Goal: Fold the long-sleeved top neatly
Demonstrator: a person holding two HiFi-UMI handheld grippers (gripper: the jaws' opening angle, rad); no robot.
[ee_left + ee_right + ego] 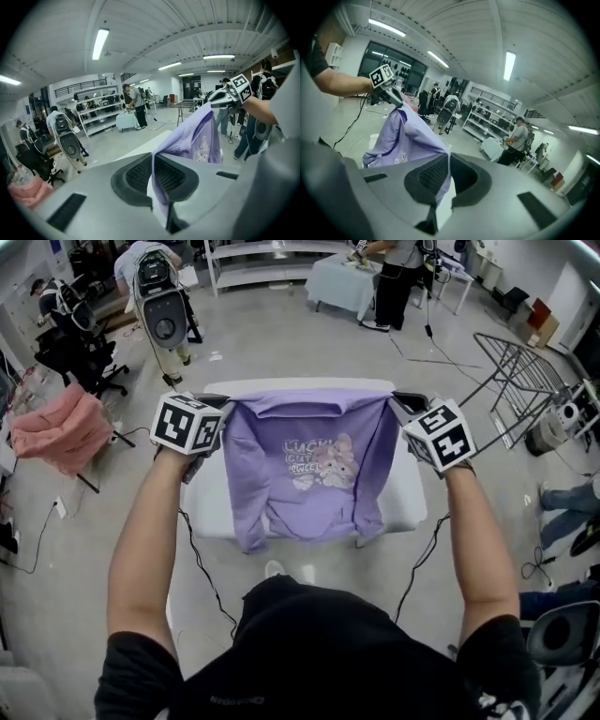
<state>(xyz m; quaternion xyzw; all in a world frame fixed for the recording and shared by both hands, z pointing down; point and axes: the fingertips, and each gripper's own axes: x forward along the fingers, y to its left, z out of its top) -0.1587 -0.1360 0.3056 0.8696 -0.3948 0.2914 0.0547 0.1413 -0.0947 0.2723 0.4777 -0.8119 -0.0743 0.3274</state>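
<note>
A lilac long-sleeved top (309, 460) with a cartoon print hangs stretched between both grippers above a white table (405, 495), its lower part draped toward the table's near edge. My left gripper (223, 407) is shut on one top corner of the garment; in the left gripper view the lilac cloth (187, 140) is pinched between the dark pads (138, 173). My right gripper (398, 404) is shut on the other top corner, and the cloth (410, 136) runs out from its pads (431, 176). Each gripper view shows the opposite gripper across the top.
A pink cloth (61, 427) lies over a stand at the left. A metal drying rack (525, 371) stands at the right. People work at a covered table (342, 282) in the back, near shelves (272, 263). Cables trail over the floor beside the white table.
</note>
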